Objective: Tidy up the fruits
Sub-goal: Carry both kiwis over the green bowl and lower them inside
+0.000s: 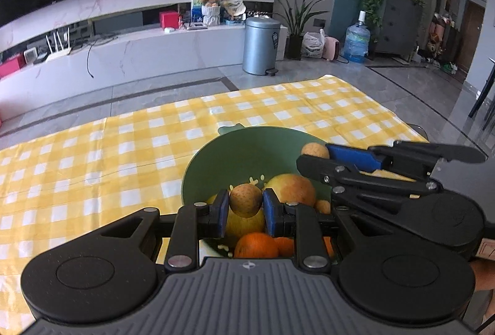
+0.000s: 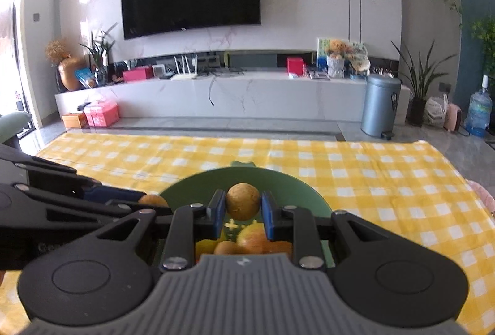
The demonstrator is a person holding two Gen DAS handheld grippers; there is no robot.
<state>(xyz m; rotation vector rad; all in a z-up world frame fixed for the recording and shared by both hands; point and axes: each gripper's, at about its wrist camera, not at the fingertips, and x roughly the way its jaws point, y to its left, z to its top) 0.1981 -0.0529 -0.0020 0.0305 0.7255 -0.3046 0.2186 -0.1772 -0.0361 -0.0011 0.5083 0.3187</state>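
Yellow checked tablecloth (image 1: 123, 149) — grey tiled floor (image 1: 173, 93).

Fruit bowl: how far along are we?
Done: nothing visibly sorted; the checked cloth shows no fruit laid out. In hand: the left gripper clamps one small brown fruit, the right gripper another, both above the green bowl. Left: the apple and oranges in the bowl.

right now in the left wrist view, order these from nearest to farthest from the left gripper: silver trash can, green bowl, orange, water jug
From the left gripper:
1. orange, just beneath the fingers, inside the bowl.
2. green bowl, far rim ahead on the checked cloth.
3. silver trash can, on the floor past the table.
4. water jug, farther right by the plants.
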